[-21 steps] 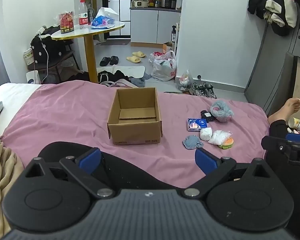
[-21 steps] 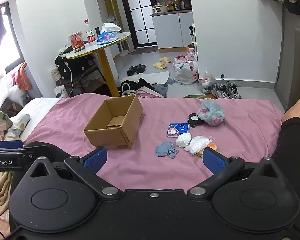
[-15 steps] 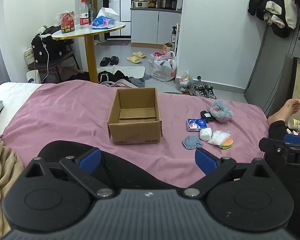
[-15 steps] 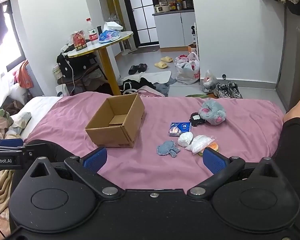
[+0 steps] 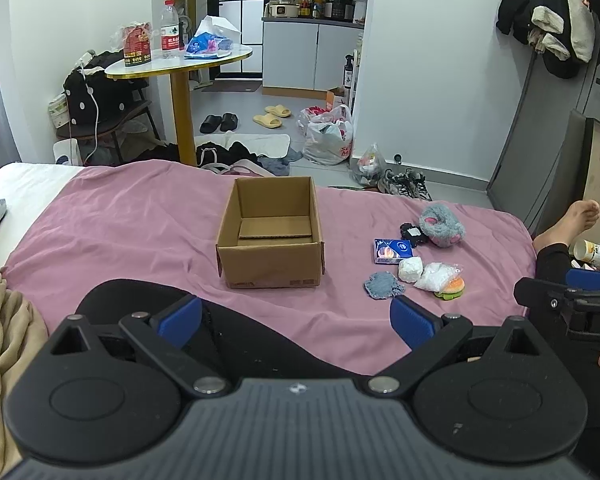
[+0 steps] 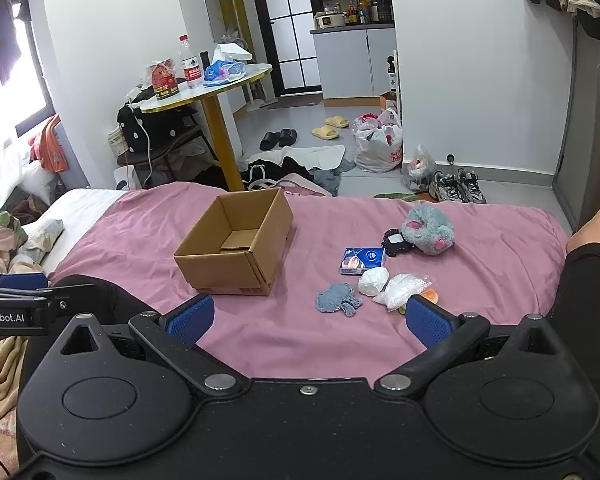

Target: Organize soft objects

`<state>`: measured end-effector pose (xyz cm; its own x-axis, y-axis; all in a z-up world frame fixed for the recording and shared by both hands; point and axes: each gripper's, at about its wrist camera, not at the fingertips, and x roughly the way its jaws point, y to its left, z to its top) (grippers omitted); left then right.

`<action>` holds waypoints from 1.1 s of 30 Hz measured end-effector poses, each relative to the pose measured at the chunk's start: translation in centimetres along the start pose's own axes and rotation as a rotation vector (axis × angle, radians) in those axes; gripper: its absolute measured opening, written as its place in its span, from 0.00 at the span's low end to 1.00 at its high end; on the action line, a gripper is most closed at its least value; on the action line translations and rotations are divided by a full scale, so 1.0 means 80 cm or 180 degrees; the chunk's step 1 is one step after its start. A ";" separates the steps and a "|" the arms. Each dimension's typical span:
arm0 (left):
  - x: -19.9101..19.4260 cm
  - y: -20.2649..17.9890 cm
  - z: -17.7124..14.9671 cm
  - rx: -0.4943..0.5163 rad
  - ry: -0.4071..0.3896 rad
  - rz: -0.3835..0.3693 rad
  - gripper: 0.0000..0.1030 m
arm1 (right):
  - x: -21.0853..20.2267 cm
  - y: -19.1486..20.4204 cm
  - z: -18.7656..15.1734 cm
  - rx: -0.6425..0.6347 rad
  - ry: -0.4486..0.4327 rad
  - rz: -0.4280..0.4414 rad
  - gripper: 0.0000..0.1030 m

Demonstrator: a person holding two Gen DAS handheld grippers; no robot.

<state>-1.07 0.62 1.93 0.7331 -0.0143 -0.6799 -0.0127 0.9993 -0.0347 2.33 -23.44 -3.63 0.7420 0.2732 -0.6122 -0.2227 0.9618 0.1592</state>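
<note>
Both the left gripper and right gripper are spread wide, holding nothing, low in frame. The cardboard box sits mid-frame on the pink bedspread; the soft toys cluster right of it, bare sheet between.
</note>
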 end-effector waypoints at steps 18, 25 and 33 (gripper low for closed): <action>0.000 0.004 -0.003 -0.0023 -0.0003 0.0013 0.97 | 0.001 0.001 -0.003 -0.0019 -0.0007 0.0011 1.00; -0.001 0.004 -0.003 -0.0027 -0.0004 0.0008 0.97 | 0.001 0.001 -0.004 -0.0011 -0.0005 -0.0007 1.00; -0.002 0.004 -0.003 -0.0035 -0.0002 0.0016 0.97 | 0.000 0.001 -0.004 0.0003 0.0005 0.0009 1.00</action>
<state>-1.36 0.96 1.87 0.7335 -0.0091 -0.6796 -0.0239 0.9989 -0.0392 2.15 -23.32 -3.86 0.7405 0.2757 -0.6129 -0.2241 0.9611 0.1616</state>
